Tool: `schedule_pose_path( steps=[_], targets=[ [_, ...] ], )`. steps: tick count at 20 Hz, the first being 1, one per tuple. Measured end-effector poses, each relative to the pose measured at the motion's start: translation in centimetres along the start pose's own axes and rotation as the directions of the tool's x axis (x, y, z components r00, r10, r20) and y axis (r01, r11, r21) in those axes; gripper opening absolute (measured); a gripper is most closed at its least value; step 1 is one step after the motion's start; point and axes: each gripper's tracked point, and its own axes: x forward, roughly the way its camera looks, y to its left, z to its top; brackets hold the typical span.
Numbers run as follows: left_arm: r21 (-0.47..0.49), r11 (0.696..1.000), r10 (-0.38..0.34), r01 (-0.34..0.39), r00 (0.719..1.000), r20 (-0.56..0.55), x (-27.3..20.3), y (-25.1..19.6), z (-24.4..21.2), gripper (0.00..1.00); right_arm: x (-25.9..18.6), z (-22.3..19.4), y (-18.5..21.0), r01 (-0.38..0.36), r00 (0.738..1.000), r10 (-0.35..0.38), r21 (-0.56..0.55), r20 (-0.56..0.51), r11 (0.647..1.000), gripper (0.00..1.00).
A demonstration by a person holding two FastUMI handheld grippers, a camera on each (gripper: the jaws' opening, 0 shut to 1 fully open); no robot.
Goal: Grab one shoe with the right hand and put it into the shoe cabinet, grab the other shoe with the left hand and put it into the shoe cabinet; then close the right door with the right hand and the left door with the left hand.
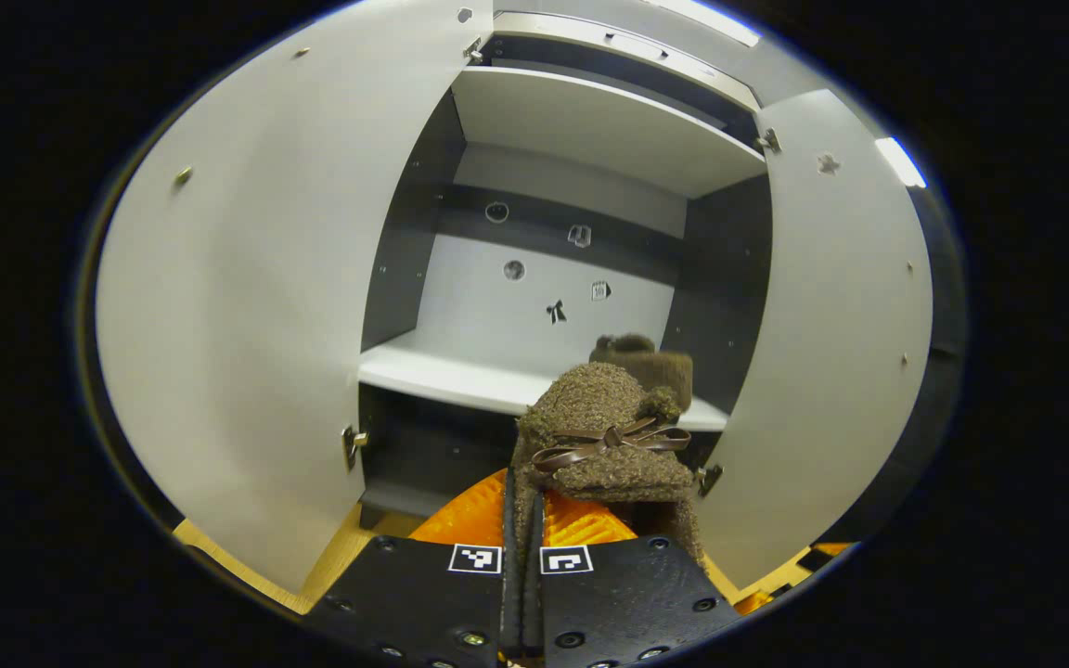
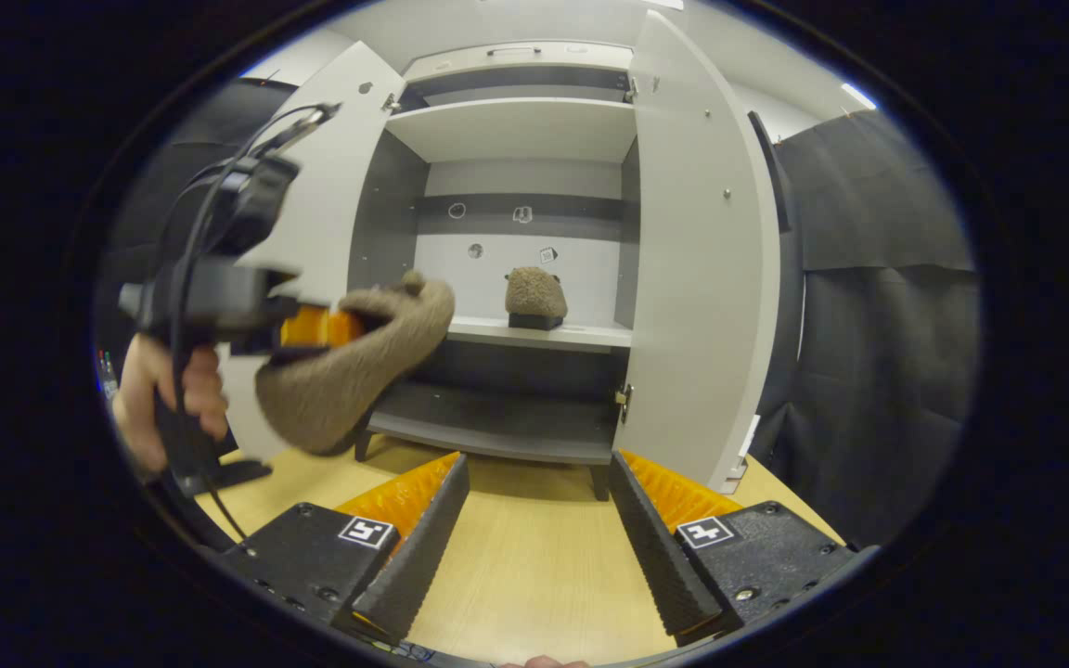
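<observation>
My left gripper [image 1: 523, 520] is shut on the rim of a fuzzy brown shoe [image 1: 604, 436] with a dark ribbon bow, held in the air before the open shoe cabinet [image 1: 590, 130]. In the right gripper view that same shoe [image 2: 349, 371] hangs from the left gripper [image 2: 312, 329], held by a hand [image 2: 159, 390] at left. The other brown shoe [image 2: 535, 295] stands on the cabinet's middle shelf [image 2: 534, 336], at its right side, and also peeks out behind the held shoe [image 1: 655, 362]. My right gripper [image 2: 539, 520] is open and holds nothing, low over the wooden floor [image 2: 525, 566].
Both cabinet doors stand wide open: the left door [image 1: 247, 306] and the right door [image 1: 831, 353], seen again in the right gripper view [image 2: 701, 269]. A lower dark shelf [image 2: 497, 422] and an upper shelf [image 2: 516, 125] are bare. Black cloth [image 2: 878, 371] hangs to the right.
</observation>
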Motion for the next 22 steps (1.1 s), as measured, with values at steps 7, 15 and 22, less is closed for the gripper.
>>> schedule_pose_path(
  steps=[7, 15, 22],
  targets=[
    [-0.042, 0.996, 0.075, -0.081, 0.990, -0.121, 13.5, 3.2, 6.8, 0.01, -0.4, 0.4, -0.2, 0.012, 1.000, -0.013, 0.046, 0.014, 0.999, 0.96],
    [-0.057, 0.989, 0.113, -0.136, 0.948, -0.297, 20.0, 3.4, 4.2, 0.01, 0.0, -0.2, -1.9, 0.059, 0.998, -0.059, 0.044, -0.006, 0.997, 0.96],
    [-0.060, 0.983, 0.136, -0.171, 0.913, -0.384, 21.1, 4.4, 2.1, 0.01, 0.6, -1.3, -2.1, 0.065, 0.997, -0.064, 0.051, -0.035, 0.997, 0.96]
  ],
)
